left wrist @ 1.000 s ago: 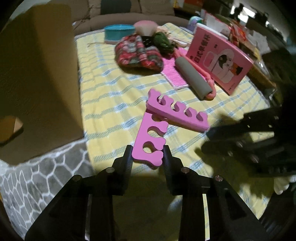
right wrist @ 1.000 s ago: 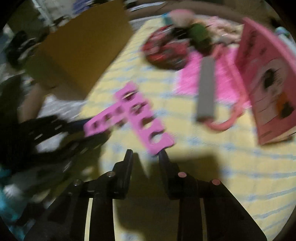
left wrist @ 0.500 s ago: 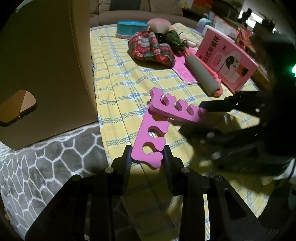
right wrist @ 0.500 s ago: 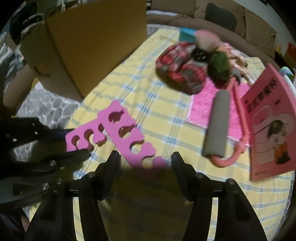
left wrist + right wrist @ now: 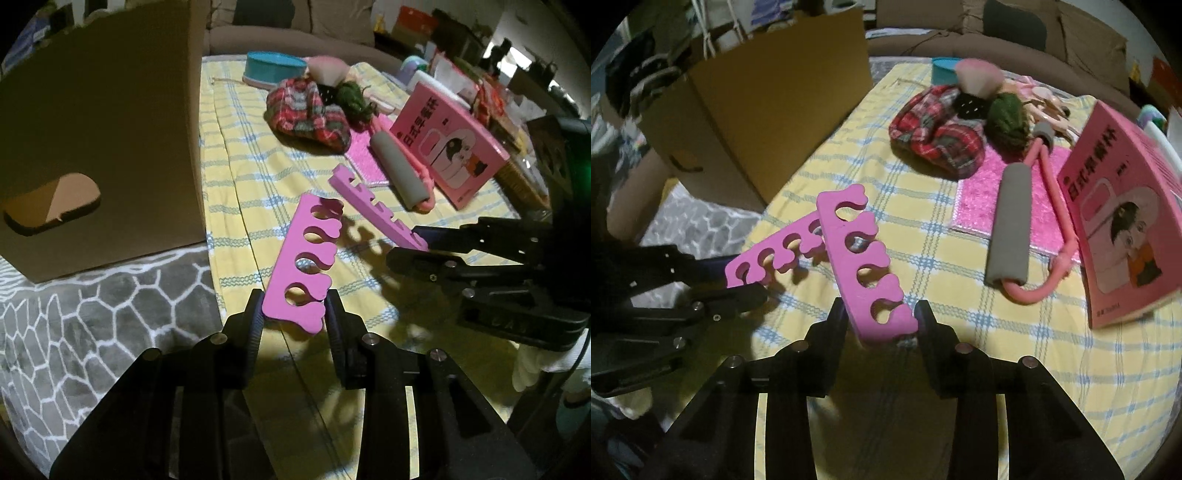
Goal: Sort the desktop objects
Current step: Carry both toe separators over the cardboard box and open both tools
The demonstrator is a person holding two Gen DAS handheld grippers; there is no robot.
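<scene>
Left gripper (image 5: pixel 294 314): bottom centre of the left wrist view, fingers pinching the near end of a pink foam toe separator (image 5: pixel 308 264). The piece slants up and right from the jaws, lifted clear of the yellow checked cloth (image 5: pixel 236 162).

Right gripper (image 5: pixel 880 317): bottom centre of the right wrist view, fingers closed against the near end of a second toe separator (image 5: pixel 862 264), which runs up and left from the jaws. In the left wrist view this gripper enters from the right edge, holding the second piece edge-on at mid-frame. The two separators lie just beside each other, far ends overlapping in the right wrist view; whether they touch cannot be told.

Cardboard box (image 5: pixel 103 140): upper left of the left wrist view, standing on a grey patterned blanket (image 5: pixel 96 321), with an oval handle cut-out in its near wall.

Middle ground, right of centre: grey foam roller (image 5: pixel 1010 229) on a pink looped handle, lying partly on a pink glittery pad (image 5: pixel 982 195).

Pink book (image 5: pixel 1123 225): right edge, propped at a tilt; cover carries East Asian characters and a cartoon face, text not legible enough to read.

Far ground, upper centre: red plaid fabric bundle (image 5: pixel 308 112), green yarn-like tuft (image 5: pixel 352 98), pink puff (image 5: pixel 979 79), teal round container (image 5: pixel 275 68).
</scene>
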